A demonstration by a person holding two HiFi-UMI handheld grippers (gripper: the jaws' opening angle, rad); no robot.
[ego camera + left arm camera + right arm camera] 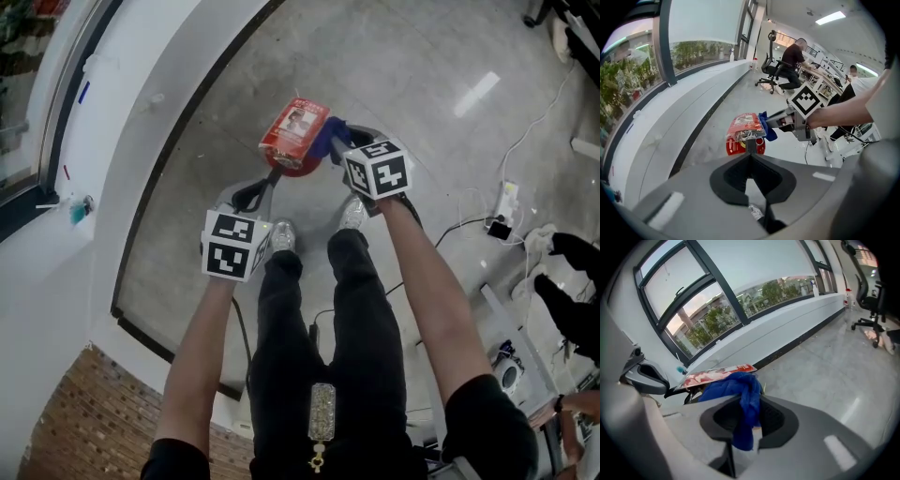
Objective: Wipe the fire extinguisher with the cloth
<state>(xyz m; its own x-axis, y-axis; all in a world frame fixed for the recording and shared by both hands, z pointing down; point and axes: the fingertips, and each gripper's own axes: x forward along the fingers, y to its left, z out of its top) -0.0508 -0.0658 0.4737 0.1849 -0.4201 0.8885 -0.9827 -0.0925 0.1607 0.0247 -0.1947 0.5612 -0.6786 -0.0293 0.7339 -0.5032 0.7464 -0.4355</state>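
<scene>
A red fire extinguisher point(293, 142) stands on the grey floor in front of my feet, with a printed tag point(298, 124) lying over its top. My left gripper point(263, 189) is shut on the black handle point(251, 195) that sticks out from its head; in the left gripper view the thin black handle point(751, 143) runs from the jaw tips to the red body point(744, 146). My right gripper point(337, 146) is shut on a blue cloth point(329, 137), which rests against the extinguisher's right side by the tag. In the right gripper view the cloth point(742, 401) hangs bunched between the jaws.
A white curved window ledge point(122, 141) with a dark base strip runs along the left. The person's legs and shoes point(281, 236) stand just behind the extinguisher. A power strip and cables point(507, 201) lie at the right. Seated people and office chairs point(786, 63) are farther off.
</scene>
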